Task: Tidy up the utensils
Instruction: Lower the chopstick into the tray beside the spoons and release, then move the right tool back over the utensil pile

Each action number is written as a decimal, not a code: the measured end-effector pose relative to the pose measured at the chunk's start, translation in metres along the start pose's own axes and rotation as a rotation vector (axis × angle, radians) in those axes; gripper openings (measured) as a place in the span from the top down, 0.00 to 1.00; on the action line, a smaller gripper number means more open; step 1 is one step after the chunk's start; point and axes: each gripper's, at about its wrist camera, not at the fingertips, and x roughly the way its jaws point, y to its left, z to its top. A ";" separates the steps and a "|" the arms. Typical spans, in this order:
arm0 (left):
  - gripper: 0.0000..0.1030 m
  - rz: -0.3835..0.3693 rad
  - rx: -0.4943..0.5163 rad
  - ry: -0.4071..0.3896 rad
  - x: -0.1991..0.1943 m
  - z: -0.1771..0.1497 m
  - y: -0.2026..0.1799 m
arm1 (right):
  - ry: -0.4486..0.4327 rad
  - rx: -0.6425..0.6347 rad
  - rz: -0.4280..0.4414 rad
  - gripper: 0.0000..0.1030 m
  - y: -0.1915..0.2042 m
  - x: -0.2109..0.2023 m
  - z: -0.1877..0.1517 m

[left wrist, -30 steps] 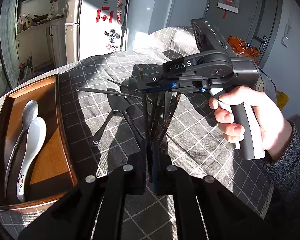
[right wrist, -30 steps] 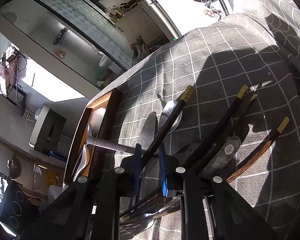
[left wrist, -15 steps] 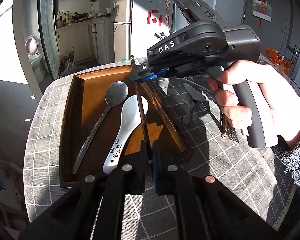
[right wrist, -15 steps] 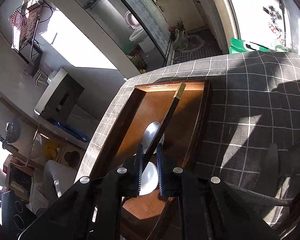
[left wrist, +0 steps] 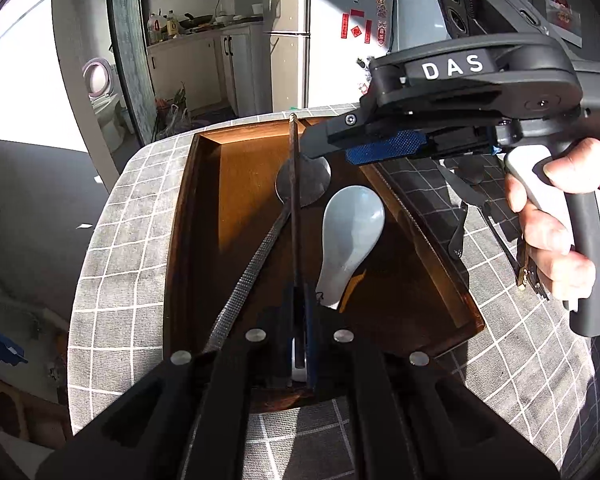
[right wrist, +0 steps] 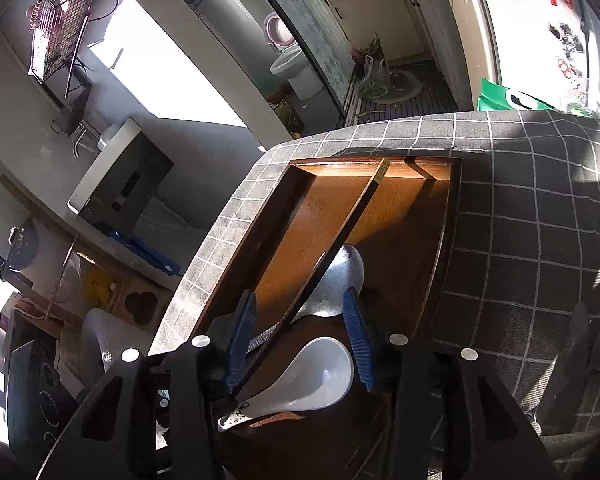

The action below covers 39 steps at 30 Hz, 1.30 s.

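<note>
**Desk:** What does this one show?

**Photographer:** Two hand-held grippers over a wooden tray point(left wrist: 188, 240) on a table draped in grey checked cloth point(left wrist: 124, 208). The left gripper point(left wrist: 298, 300) is pinched tight on a dark chopstick point(left wrist: 296, 200), which points out over the tray's length. The right gripper point(right wrist: 300, 332) is opening, its blue pads spread. A chopstick point(right wrist: 340, 240) with a gold tip runs between them at a slant, and neither pad appears to press on it.

**Desk:** One chopstick or two?

**Photographer:** Hard to say from these angles; it may be the same one seen from both sides.

**Desk:** How far along is the tidying?

**Photographer:** Partway, by my reading. A metal spoon point(left wrist: 304, 184) and a white ceramic spoon point(left wrist: 348, 236) already lie side by side in the tray. The chopstick is above the tray, not yet laid down. To the right, on the cloth, more dark utensils point(left wrist: 460, 216) remain outside the tray, partly hidden behind the right gripper and the person's hand point(left wrist: 548, 232) on its handle. Those are left to do.

**Desk:** And the room?

**Photographer:** A home kitchen. Strong sun cuts across the table, lighting the tray's far end and leaving its near end in shadow. A white fridge point(left wrist: 324, 40) with red decorations stands behind, cabinets and a cluttered counter point(left wrist: 196, 28) beside it. Through a doorway, a toilet point(right wrist: 292, 64) is visible.
</note>
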 end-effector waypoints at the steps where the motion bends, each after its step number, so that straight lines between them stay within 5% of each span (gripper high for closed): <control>1: 0.94 0.008 0.001 0.004 0.003 0.001 0.001 | -0.016 -0.009 0.016 0.41 0.000 -0.015 -0.004; 3: 0.88 0.009 0.003 0.008 0.008 0.001 0.002 | -0.028 -0.006 0.054 0.25 -0.004 -0.043 -0.010; 5: 0.71 0.025 0.007 -0.010 0.007 0.000 0.002 | -0.014 0.030 0.152 0.20 -0.014 -0.068 -0.016; 7: 0.41 0.007 -0.006 -0.051 -0.001 0.000 0.003 | -0.030 0.071 0.172 0.20 -0.027 -0.088 -0.021; 12: 0.22 -0.013 -0.013 -0.145 -0.029 0.005 -0.002 | -0.013 0.156 0.204 0.20 -0.055 -0.098 -0.034; 22: 0.09 -0.019 0.046 -0.226 -0.067 0.008 -0.031 | 0.143 0.055 0.220 0.20 -0.031 -0.078 -0.088; 25: 0.08 -0.058 0.034 -0.242 -0.073 0.011 -0.035 | 0.087 -0.027 0.257 0.20 -0.013 -0.114 -0.091; 31: 0.07 -0.140 0.049 -0.259 -0.079 0.014 -0.059 | 0.001 0.039 0.340 0.10 -0.027 -0.181 -0.084; 39: 0.07 -0.196 0.123 -0.225 -0.065 0.009 -0.097 | 0.188 -0.012 0.231 0.09 -0.047 -0.128 -0.172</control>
